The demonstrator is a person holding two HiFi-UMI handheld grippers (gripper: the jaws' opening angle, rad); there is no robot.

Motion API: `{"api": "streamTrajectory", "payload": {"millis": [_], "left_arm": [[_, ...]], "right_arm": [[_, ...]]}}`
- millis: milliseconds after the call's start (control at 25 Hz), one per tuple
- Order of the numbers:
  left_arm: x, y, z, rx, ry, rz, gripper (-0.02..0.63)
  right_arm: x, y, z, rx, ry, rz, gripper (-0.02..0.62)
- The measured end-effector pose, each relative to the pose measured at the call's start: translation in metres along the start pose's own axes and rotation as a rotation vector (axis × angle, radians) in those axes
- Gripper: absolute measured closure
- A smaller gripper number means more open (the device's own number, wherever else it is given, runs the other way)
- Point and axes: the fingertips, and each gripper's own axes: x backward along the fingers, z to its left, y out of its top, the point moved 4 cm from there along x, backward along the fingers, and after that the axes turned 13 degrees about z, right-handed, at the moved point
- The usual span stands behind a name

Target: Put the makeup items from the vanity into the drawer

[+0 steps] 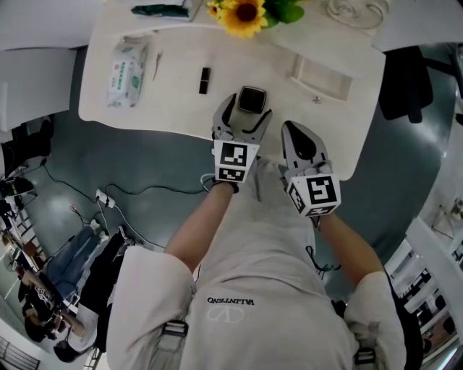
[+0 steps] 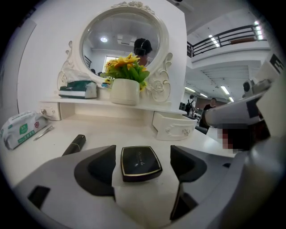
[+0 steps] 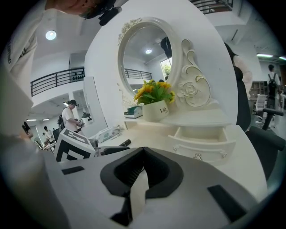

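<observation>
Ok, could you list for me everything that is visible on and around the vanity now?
vanity: one, white, carries the rest
mirror: one, white carved frame, at the back
flowers: one bunch, yellow, in a white pot on the shelf
teal item: one, on the shelf, left of the pot
wipes pack: one, white and green, far left
thin stick: one, pale, beside the wipes pack
tube: one, black, middle
compact: one, black, gold edge, front
drawer: one, white, open, right
left gripper: jaws open around the compact, not touching
right gripper: jaws shut, empty
</observation>
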Motion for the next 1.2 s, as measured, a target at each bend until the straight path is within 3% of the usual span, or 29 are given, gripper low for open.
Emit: {"api": "streamTrajectory", "payload": {"millis": [160, 360, 760, 960, 1080, 1200], "left_arm": [[-0.005, -0.001, -0.004, -0.042, 0.025, 0.025, 0.235], [-0.013, -0.001, 0.002, 0.01, 0.089, 0.085, 0.227], [-0.026, -0.006, 0.001, -0.042, 0.172, 0.214, 0.229], [-0.029, -0.006, 0.003, -0.028, 0.154, 0.255, 0.232], [-0.028, -0.006, 0.003, -0.027, 0.133, 0.267, 0.276], [-0.028, -0.006, 0.004, -0.025, 0.123, 0.273, 0.281]], "right_arm": [[0.001, -0.005, -0.006, -0.022, -0.006, -0.003, 0.584], [0.004, -0.01, -0.012, -0.038, -0.015, 0.002, 0.585], [0.005, -0.012, -0.016, -0.063, -0.013, -0.005, 0.586], [0.004, -0.011, -0.018, -0.07, -0.009, -0.006, 0.586], [0.004, -0.011, -0.019, -0.073, -0.009, -0.004, 0.586], [0.003, -0.008, -0.02, -0.072, -0.009, -0.006, 0.586]]}}
